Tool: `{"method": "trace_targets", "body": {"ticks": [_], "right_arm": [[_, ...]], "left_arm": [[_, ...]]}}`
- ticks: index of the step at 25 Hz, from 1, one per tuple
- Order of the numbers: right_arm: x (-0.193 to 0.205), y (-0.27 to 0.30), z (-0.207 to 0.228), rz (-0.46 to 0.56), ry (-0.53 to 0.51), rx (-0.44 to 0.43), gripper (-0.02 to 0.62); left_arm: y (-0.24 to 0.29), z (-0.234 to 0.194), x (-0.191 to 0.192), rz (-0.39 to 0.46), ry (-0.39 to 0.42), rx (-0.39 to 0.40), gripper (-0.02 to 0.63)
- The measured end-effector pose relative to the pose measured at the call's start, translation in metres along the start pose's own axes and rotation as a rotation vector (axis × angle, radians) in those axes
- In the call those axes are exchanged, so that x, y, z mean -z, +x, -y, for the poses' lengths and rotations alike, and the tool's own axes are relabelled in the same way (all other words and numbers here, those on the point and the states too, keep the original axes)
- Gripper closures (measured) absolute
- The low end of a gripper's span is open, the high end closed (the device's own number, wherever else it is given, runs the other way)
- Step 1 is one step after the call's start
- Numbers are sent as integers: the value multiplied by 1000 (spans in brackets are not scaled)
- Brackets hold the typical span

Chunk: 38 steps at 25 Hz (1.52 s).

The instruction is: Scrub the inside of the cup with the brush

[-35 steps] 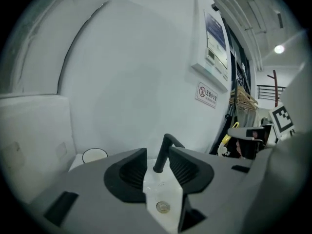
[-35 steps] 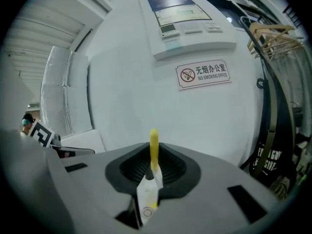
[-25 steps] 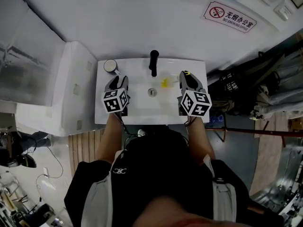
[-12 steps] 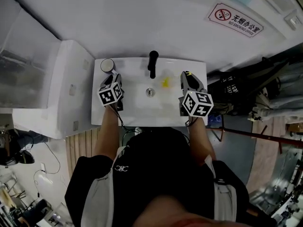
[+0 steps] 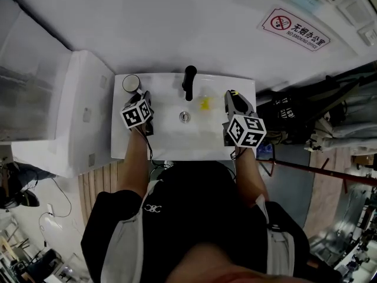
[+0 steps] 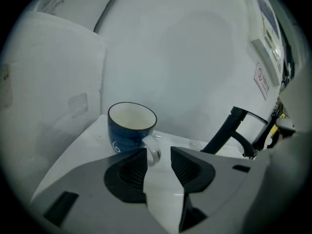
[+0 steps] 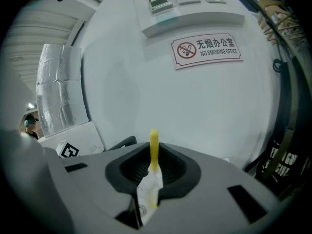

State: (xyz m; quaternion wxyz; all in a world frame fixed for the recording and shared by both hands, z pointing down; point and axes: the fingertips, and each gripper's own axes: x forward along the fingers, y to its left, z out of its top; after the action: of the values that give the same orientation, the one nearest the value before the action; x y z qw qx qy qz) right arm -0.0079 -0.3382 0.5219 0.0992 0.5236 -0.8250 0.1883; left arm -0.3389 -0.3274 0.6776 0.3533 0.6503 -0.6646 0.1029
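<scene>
Head view: left gripper (image 5: 145, 97) has shifted toward the white sink's (image 5: 177, 149) back-left corner, jaws apart and empty, lined up on the handle of the blue ceramic cup (image 6: 131, 128). Right gripper (image 7: 153, 167) stays clamped on the thin yellow brush (image 7: 154, 147); scrubbing judged not yet begun.

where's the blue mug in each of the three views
Head view: the blue ceramic mug with a white inside stands at the back left corner of the white sink.
Left gripper view: left of centre, upright, its handle toward the left gripper, whose jaws are apart.
Right gripper view: too small to tell.
Shared landmark: the red-and-white no-smoking sign on the wall shows in all three.
</scene>
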Motion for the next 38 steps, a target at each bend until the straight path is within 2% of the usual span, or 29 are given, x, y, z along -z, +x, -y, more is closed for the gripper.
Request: {"method": "trace_targets", "body": {"ticks": [8, 14, 17, 18, 20, 24, 30, 34, 38], "right_arm": [[-3, 4, 8, -5, 1, 21, 543], [-1, 6, 10, -14, 10, 20, 543], [-1, 5, 13, -12, 20, 24, 543], [-1, 5, 13, -13, 23, 26, 543], [0, 4, 15, -14, 28, 29, 543], [0, 3, 14, -14, 30, 25, 543], [-3, -4, 10, 6, 36, 20, 543], [0, -13, 6, 15, 42, 21, 543], [4, -23, 4, 20, 53, 22, 543]], "left_arm": [[11, 8, -5, 44, -57, 90, 448], [19, 12, -9, 91, -105, 153, 477], [20, 8, -10, 111, -162, 162, 535], [20, 7, -10, 112, -172, 169, 535], [20, 7, -10, 107, -153, 177, 535], [14, 15, -12, 116, -39, 188, 550], [0, 30, -12, 154, -61, 262, 552], [-18, 38, -16, 186, -31, 312, 554], [-35, 44, -13, 186, 50, 343, 554]]}}
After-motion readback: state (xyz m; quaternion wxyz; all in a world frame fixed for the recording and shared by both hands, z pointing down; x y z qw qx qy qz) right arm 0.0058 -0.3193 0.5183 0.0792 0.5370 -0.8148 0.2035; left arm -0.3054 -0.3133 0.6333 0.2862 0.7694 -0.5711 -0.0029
